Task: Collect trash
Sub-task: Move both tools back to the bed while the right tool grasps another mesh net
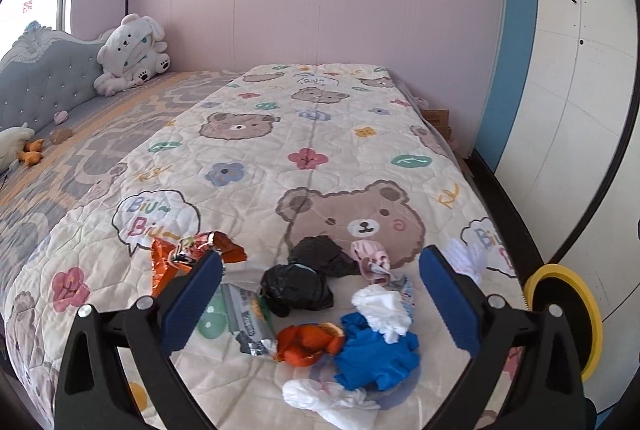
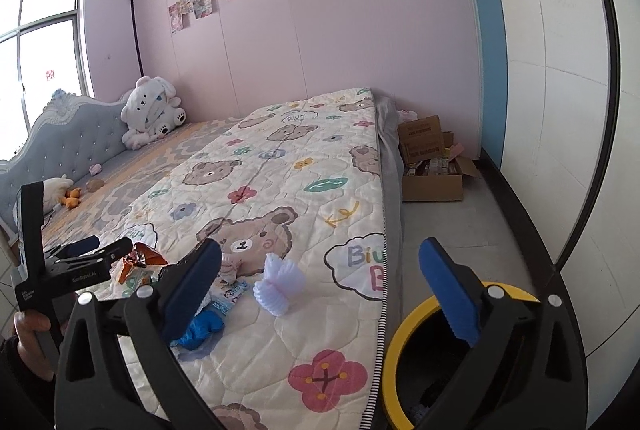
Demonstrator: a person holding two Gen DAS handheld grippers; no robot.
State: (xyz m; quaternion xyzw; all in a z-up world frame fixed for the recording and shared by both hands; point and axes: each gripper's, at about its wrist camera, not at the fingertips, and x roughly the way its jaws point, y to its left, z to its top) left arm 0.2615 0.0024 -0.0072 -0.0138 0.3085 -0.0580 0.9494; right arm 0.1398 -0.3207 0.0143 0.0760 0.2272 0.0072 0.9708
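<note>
Crumpled plastic and paper trash lies heaped at the foot end of the bear-print quilt [image 1: 320, 133]: a black bag [image 1: 298, 288], a blue glove [image 1: 376, 354], a white tissue [image 1: 382, 310], and an orange wrapper [image 1: 176, 262] at ten o'clock whose long axis runs toward the headboard. Angled down over the pile, the left gripper [image 1: 320, 294] stands spread wide with nothing between its pads. At three o'clock, the right gripper [image 2: 320, 290] is equally released, straddling the bed edge above the yellow-rimmed bin [image 2: 394, 358].
</note>
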